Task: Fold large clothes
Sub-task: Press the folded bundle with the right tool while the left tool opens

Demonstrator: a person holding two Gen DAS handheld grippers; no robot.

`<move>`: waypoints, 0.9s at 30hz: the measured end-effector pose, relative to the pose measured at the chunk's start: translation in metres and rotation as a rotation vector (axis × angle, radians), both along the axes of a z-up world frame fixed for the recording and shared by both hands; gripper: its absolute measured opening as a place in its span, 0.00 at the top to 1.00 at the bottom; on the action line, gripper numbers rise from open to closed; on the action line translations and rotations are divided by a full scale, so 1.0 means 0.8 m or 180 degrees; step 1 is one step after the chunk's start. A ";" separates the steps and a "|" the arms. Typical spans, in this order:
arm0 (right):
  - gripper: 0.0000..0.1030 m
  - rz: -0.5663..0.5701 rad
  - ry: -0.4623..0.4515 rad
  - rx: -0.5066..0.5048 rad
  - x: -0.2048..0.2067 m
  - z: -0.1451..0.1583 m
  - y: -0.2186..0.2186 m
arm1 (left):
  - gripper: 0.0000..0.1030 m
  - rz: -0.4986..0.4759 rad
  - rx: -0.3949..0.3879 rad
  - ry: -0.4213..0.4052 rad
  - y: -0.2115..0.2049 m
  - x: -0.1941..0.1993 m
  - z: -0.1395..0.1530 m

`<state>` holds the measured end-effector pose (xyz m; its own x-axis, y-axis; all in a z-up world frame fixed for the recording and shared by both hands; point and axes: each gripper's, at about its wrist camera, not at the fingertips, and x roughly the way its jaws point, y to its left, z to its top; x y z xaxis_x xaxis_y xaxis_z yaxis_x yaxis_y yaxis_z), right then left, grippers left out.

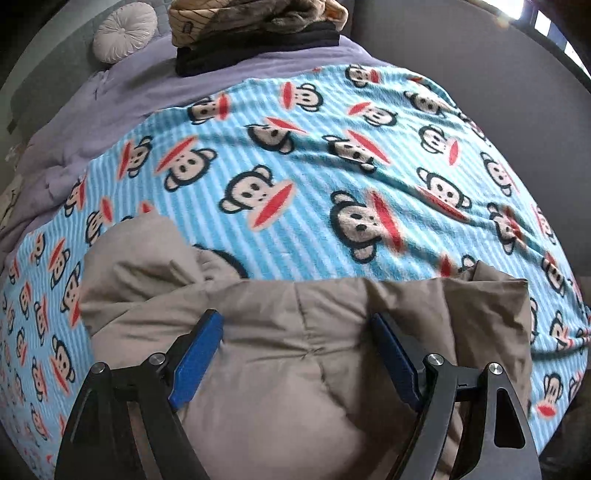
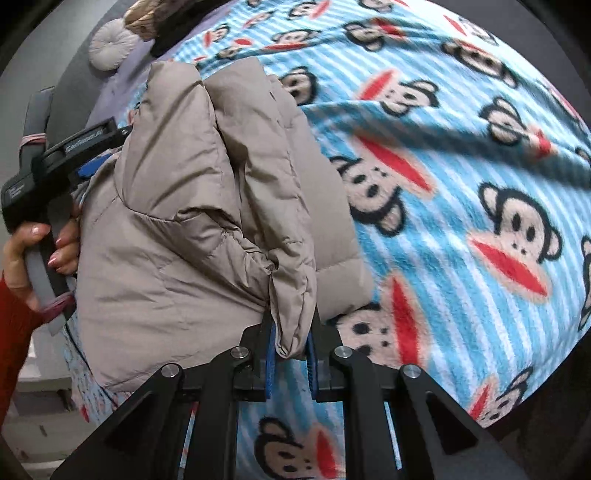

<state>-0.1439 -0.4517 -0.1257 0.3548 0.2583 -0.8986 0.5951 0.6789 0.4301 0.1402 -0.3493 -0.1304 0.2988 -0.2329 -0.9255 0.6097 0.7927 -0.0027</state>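
Right wrist: left gripper (image 2: 86, 168) mostly hidden behind jacket (image 2: 192, 221).

1. The left gripper (image 1: 297, 352) has blue pads and black arms, and its jaws stand wide apart.
2. A puffy tan padded coat (image 1: 295, 369) lies bunched under and between them; it may be touching the pads, but the blur hides that.
3. Under the coat is a blue striped fleece blanket with monkey faces (image 1: 295, 184).
4. Far off sit a round pale cushion (image 1: 123, 31) and a pile of folded clothes (image 1: 258, 29).
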 end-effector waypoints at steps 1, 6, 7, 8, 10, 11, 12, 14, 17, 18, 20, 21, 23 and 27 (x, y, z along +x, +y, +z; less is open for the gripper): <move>0.86 -0.0051 -0.0040 0.0033 -0.003 0.006 -0.011 | 0.20 0.0012 0.0012 0.0008 -0.002 0.000 -0.002; 0.32 -0.0192 -0.0652 0.0391 -0.006 0.058 -0.065 | 0.20 0.0024 0.0014 0.0036 -0.003 0.002 -0.008; 0.30 -0.0157 -0.0791 0.0416 0.001 0.065 -0.071 | 0.20 0.0025 0.0017 0.0037 -0.003 0.002 -0.008; 0.30 -0.0051 -0.0899 0.0472 0.014 0.070 -0.074 | 0.20 0.0027 0.0016 0.0036 -0.004 0.002 -0.008; 0.30 0.0106 -0.0904 0.0503 0.046 0.071 -0.070 | 0.20 0.0024 0.0028 0.0031 -0.004 0.002 -0.008; 0.30 0.0191 -0.0876 0.0545 0.065 0.064 -0.066 | 0.20 0.0024 0.0032 0.0033 -0.004 0.002 -0.009; 0.30 0.0275 -0.0791 0.0608 0.087 0.050 -0.065 | 0.20 0.0026 0.0032 0.0037 -0.003 0.002 -0.009; 0.32 0.0358 -0.0579 0.0689 0.113 0.025 -0.056 | 0.20 0.0031 0.0027 0.0040 -0.003 0.002 -0.008; 0.60 0.0560 -0.0290 0.0461 0.132 0.004 -0.040 | 0.20 0.0039 0.0009 0.0062 -0.002 0.002 -0.007; 0.65 0.0621 -0.0247 0.0327 0.132 0.001 -0.034 | 0.20 0.0040 0.0001 0.0070 -0.002 0.001 -0.006; 0.68 0.0621 -0.0199 0.0224 0.129 -0.005 -0.029 | 0.20 0.0033 0.0000 0.0074 -0.002 -0.002 -0.002; 0.71 0.0589 -0.0172 0.0221 0.126 -0.010 -0.028 | 0.20 0.0035 0.0000 0.0078 -0.001 -0.002 0.001; 0.71 0.0556 -0.0159 0.0243 0.123 -0.013 -0.027 | 0.20 0.0062 -0.0007 0.0106 0.000 -0.003 0.007; 0.71 0.0542 -0.0138 0.0250 0.123 -0.024 -0.028 | 0.20 0.0098 0.0002 0.0156 0.007 -0.006 0.022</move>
<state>-0.0452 -0.4740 -0.1446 0.3377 0.3867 -0.8581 0.4542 0.7316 0.5084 0.1354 -0.3438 -0.1125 0.2600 -0.2237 -0.9393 0.5840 0.8111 -0.0315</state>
